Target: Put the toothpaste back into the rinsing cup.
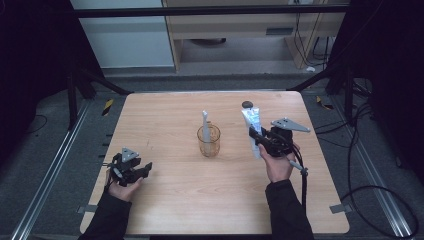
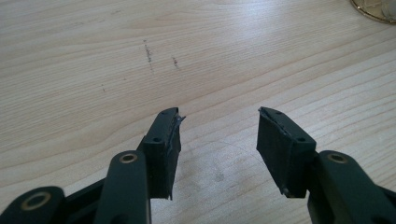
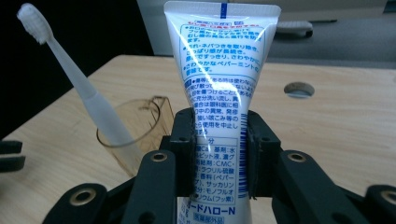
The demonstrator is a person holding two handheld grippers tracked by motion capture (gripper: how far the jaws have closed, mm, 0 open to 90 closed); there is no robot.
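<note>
Wooden table [image 1: 175, 200]; round hole [image 3: 299, 89] in top; cables [image 1: 380, 200] on floor.

High view overhead facing forward, claw views close — sharing cup [image 1: 208, 141] [image 3: 135, 135]

A white toothpaste tube [image 3: 219, 93], printed with blue text and a blue barcode, is showing red marks near its crimped top edge. Left of the tube, a translucent white toothbrush [image 3: 74, 79] is standing in a clear amber-tinted cup [image 3: 135, 135]. Under the tube, the pale wooden table [image 1: 165, 190] is displaying light grain, and both grippers' jaws are appearing matte black.
</note>
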